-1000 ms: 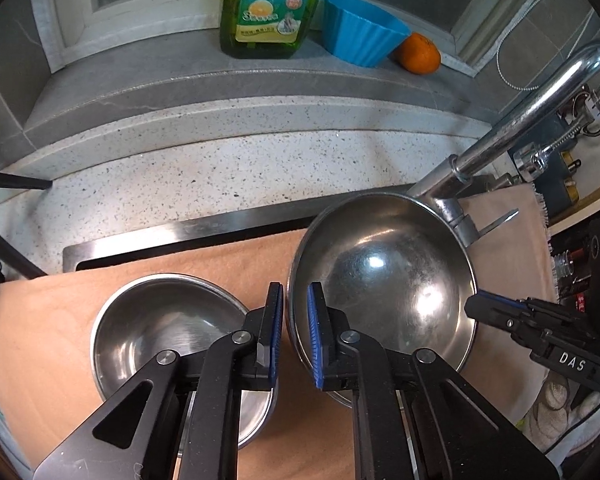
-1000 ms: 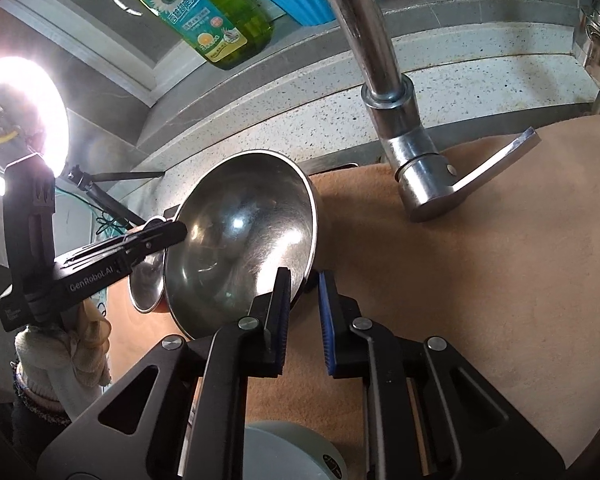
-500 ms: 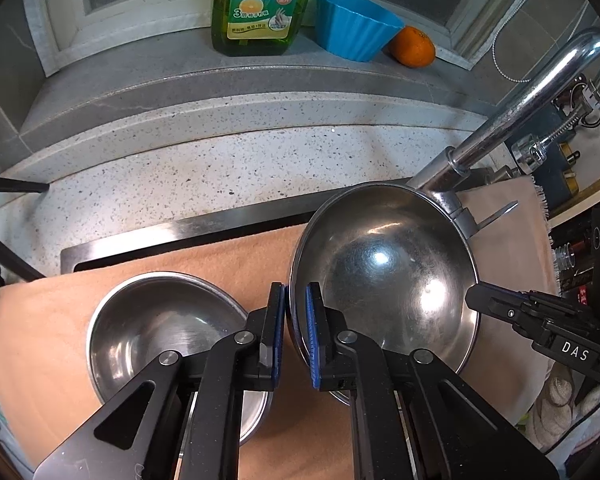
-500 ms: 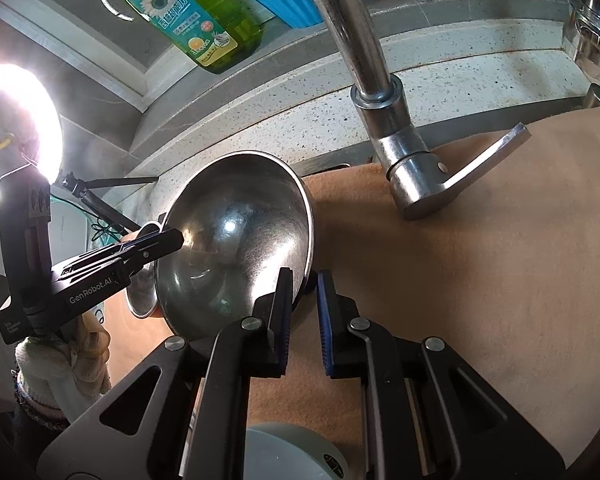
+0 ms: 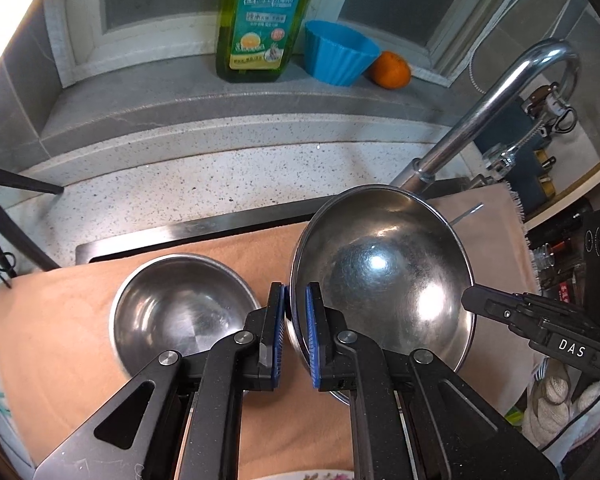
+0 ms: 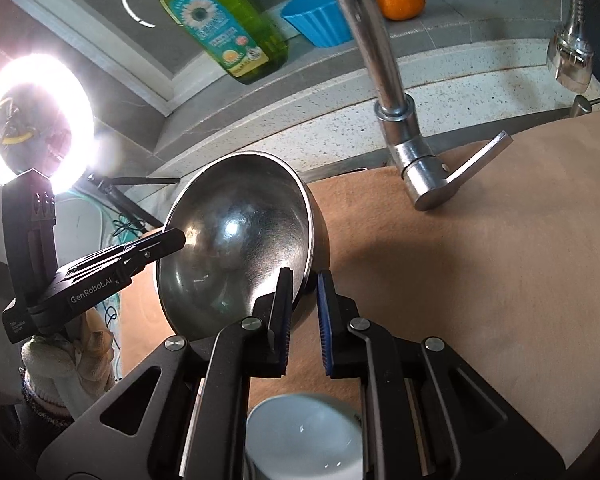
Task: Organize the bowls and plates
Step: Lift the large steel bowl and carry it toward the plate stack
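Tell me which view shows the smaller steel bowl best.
The left wrist view. The small steel bowl sits on the tan cloth with its whole inside visible, beside the large steel bowl that both grippers pinch. The right wrist view shows none of it that I can make out; the large bowl blocks that side.

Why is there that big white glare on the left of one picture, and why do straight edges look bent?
Right wrist view: a ring light shines into the lens, washing out that side. Both views: fisheye lenses bow the counter edge; highlights glint in the large steel bowl.
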Demonstrator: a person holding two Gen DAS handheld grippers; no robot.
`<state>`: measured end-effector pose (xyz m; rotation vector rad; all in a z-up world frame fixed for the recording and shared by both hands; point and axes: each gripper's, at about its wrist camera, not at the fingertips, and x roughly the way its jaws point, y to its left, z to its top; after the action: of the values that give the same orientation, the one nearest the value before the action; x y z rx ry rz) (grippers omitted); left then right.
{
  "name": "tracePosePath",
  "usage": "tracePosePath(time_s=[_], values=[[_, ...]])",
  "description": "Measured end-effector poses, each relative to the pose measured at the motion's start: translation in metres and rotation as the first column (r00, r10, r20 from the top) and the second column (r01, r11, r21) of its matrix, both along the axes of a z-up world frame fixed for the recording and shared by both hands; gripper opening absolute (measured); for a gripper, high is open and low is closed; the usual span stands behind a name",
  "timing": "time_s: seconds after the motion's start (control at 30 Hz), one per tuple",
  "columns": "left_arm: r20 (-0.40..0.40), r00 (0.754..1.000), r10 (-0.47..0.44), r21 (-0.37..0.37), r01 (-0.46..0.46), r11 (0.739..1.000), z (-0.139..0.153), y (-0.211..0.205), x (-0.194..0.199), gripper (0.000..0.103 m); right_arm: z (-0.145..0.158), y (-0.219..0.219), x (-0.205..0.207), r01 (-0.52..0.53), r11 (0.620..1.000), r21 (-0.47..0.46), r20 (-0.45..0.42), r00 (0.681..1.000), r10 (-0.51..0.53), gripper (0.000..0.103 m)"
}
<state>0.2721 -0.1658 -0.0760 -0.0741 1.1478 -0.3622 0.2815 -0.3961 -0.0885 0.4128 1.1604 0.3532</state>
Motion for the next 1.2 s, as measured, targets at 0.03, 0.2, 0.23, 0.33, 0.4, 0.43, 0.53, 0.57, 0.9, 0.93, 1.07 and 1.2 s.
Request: tracePosePath(time_s=[0.03,0.2,0.23,0.33,0.4,0.43,0.53,0.57,0.9,0.93,1.07,1.2], values=[[0.007,1.000,0.000,-0.004,0.000,1.000,0.003,0.003,-0.003,0.009,0.003,0.002,-0.003,-0.001,1.000,0.001,0.005,1.000,0.001,0.012],[0.049,0.999,0.008,-0.012,-0.007,1.000,0.021,0.019,-0.023,0.009,0.021,0.017,-0.019,-0.018,1.000,0.007,0.034,0.999,0.018,0.012],[0.055,0.998,0.011,-0.013,-0.010,1.000,0.023,0.022,-0.026,0.009,0.024,0.020,-0.022,-0.022,1.000,0.009,0.039,0.999,0.022,0.012],[0.070,0.997,0.022,-0.015,-0.021,1.000,0.031,0.035,-0.040,0.009,0.033,0.034,-0.033,-0.041,0.999,0.015,0.051,0.998,0.040,0.012],[0.077,0.997,0.032,-0.016,-0.031,0.999,0.035,0.044,-0.049,0.009,0.037,0.044,-0.040,-0.055,0.998,0.018,0.057,0.997,0.054,0.012],[0.081,0.996,0.038,-0.018,-0.037,0.999,0.037,0.050,-0.054,0.009,0.039,0.050,-0.044,-0.062,0.998,0.019,0.061,0.996,0.061,0.012],[0.086,0.994,0.062,-0.027,-0.060,0.998,0.040,0.065,-0.068,0.009,0.042,0.067,-0.053,-0.085,0.996,0.022,0.068,0.994,0.083,0.012],[0.088,0.994,0.071,-0.030,-0.069,0.997,0.041,0.071,-0.073,0.009,0.043,0.074,-0.058,-0.095,0.995,0.023,0.069,0.993,0.093,0.012],[0.095,0.980,0.172,-0.037,-0.170,0.985,0.040,0.136,-0.126,0.009,0.048,0.138,-0.090,-0.183,0.983,0.014,0.066,0.981,0.182,0.012],[0.095,0.978,0.185,-0.042,-0.182,0.982,0.040,0.142,-0.131,0.009,0.049,0.146,-0.093,-0.197,0.980,0.011,0.068,0.978,0.196,0.012],[0.102,0.968,0.228,-0.043,-0.224,0.974,0.040,0.164,-0.151,0.009,0.047,0.171,-0.104,-0.239,0.971,0.008,0.064,0.969,0.238,0.012],[0.099,0.959,0.265,-0.034,-0.263,0.964,0.037,0.183,-0.167,0.009,0.040,0.197,-0.112,-0.283,0.959,0.001,0.048,0.958,0.282,0.012]])
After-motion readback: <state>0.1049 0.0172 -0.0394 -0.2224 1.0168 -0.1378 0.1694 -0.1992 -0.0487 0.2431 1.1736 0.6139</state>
